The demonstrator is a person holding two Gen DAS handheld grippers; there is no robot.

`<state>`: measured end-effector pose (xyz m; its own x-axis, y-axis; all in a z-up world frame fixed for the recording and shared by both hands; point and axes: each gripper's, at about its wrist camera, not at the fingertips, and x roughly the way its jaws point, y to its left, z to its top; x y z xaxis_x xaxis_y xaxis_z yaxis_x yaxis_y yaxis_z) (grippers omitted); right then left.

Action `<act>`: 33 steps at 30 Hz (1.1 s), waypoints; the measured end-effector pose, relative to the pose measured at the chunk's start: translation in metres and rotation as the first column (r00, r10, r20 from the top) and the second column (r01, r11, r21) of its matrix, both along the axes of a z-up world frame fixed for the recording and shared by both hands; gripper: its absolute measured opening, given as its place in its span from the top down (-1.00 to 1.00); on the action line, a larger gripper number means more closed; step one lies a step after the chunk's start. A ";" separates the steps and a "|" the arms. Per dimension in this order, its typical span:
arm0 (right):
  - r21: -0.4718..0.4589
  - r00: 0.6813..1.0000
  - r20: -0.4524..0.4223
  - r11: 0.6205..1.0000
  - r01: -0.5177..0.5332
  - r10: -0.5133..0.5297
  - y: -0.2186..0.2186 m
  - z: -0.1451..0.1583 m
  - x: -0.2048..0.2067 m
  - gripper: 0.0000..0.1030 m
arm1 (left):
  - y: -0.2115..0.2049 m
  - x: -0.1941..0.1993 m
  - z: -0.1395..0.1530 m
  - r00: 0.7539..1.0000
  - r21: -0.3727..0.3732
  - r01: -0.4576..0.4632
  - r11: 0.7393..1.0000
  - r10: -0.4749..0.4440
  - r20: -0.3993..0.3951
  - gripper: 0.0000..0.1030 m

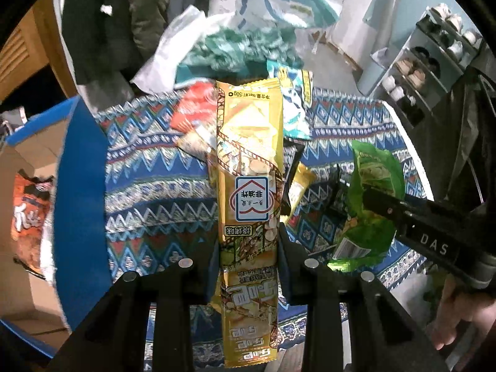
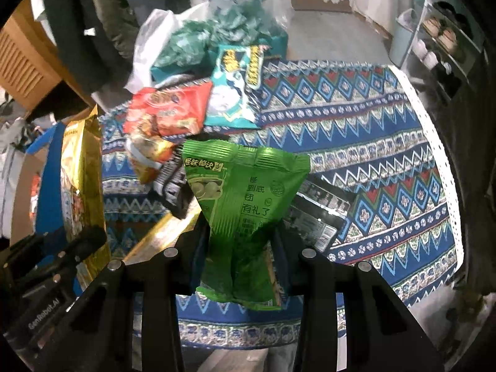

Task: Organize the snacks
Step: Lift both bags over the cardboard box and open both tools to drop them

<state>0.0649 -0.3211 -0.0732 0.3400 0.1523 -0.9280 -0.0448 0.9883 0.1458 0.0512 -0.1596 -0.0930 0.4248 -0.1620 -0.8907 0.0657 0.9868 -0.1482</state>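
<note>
My left gripper (image 1: 248,245) is shut on a long yellow snack packet (image 1: 249,167) and holds it upright above the patterned tablecloth (image 1: 148,167). My right gripper (image 2: 240,245) is shut on a green snack bag (image 2: 245,186), lifted over the cloth; the bag also shows in the left wrist view (image 1: 372,198), with the right gripper (image 1: 369,195) clamped on it. The yellow packet shows in the right wrist view (image 2: 82,167) at the left. A red packet (image 2: 172,108), a teal packet (image 2: 235,90) and black packets (image 2: 322,214) lie on the cloth.
A blue-edged cardboard box (image 1: 77,192) stands at the left with an orange packet (image 1: 29,210) inside. White and green plastic bags (image 2: 186,40) pile at the table's far edge. A shoe rack (image 1: 434,62) stands at the right. A wooden cabinet (image 2: 28,59) is far left.
</note>
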 end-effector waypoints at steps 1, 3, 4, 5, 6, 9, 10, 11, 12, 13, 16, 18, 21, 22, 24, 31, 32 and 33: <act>0.001 1.000 0.007 1.000 -0.006 0.006 0.002 0.003 -0.001 0.30 | 0.002 -0.002 0.004 1.000 0.000 -0.001 1.000 0.001 0.009 0.38; 0.001 1.000 0.024 1.000 -0.020 0.020 0.008 0.010 -0.002 0.30 | 0.007 -0.004 0.012 1.000 0.000 -0.011 1.000 0.011 0.026 0.38; 0.005 0.999 0.032 1.000 -0.026 0.026 0.011 0.014 -0.003 0.30 | 0.010 -0.004 0.016 0.999 0.000 -0.016 1.000 0.016 0.035 0.38; 0.007 0.999 0.038 0.999 -0.033 0.032 0.013 0.016 -0.003 0.30 | 0.013 -0.005 0.019 0.999 0.000 -0.019 1.000 0.019 0.044 0.38; 0.009 0.998 0.044 0.999 -0.037 0.036 0.015 0.018 -0.004 0.30 | 0.015 -0.006 0.022 0.998 0.002 -0.024 1.000 0.024 0.052 0.38; 0.013 0.997 0.063 0.999 -0.052 0.051 0.022 0.026 -0.005 0.30 | 0.022 -0.009 0.030 0.997 0.005 -0.039 0.999 0.039 0.073 0.38; 0.016 0.996 0.069 0.998 -0.057 0.056 0.024 0.028 -0.006 0.30 | 0.025 -0.010 0.033 0.996 0.006 -0.045 0.999 0.044 0.079 0.38; 0.020 0.995 0.076 0.998 -0.065 0.063 0.028 0.032 -0.006 0.30 | 0.028 -0.011 0.035 0.995 0.009 -0.050 0.999 0.049 0.086 0.38; 0.023 0.994 0.082 0.997 -0.071 0.069 0.030 0.035 -0.007 0.30 | 0.030 -0.011 0.037 0.995 0.011 -0.054 0.998 0.053 0.089 0.38; 0.027 0.993 0.087 0.997 -0.076 0.073 0.033 0.037 -0.007 0.30 | 0.033 -0.012 0.040 0.994 0.013 -0.061 0.998 0.060 0.095 0.38; 0.037 0.990 0.107 0.995 -0.096 0.091 0.043 0.046 -0.009 0.30 | 0.041 -0.014 0.047 0.991 0.003 -0.079 0.997 0.078 0.110 0.38; 0.046 0.988 0.117 0.993 -0.110 0.104 0.051 0.051 -0.009 0.30 | 0.047 -0.016 0.051 0.989 -0.001 -0.088 0.996 0.087 0.118 0.38; 0.053 0.984 0.128 0.990 -0.132 0.124 0.064 0.058 -0.007 0.30 | 0.058 -0.018 0.057 0.986 0.004 -0.106 0.994 0.104 0.133 0.38; 0.055 0.983 0.131 0.989 -0.138 0.130 0.067 0.059 -0.007 0.30 | 0.061 -0.019 0.059 0.984 0.007 -0.113 0.994 0.111 0.139 0.38; 0.058 0.980 0.136 0.987 -0.152 0.143 0.075 0.062 -0.007 0.30 | 0.067 -0.021 0.062 0.981 0.011 -0.125 0.992 0.122 0.149 0.38; 0.079 0.972 0.148 0.978 -0.194 0.181 0.106 0.071 -0.003 0.29 | 0.094 -0.026 0.067 0.974 0.017 -0.169 0.985 0.164 0.157 0.38; 0.083 0.971 0.150 0.976 -0.202 0.188 0.111 0.072 -0.003 0.30 | 0.098 -0.027 0.069 0.973 0.017 -0.174 0.985 0.169 0.158 0.38; 0.085 0.969 0.153 0.974 -0.208 0.194 0.115 0.074 -0.002 0.30 | 0.102 -0.028 0.070 0.972 0.013 -0.179 0.984 0.175 0.160 0.38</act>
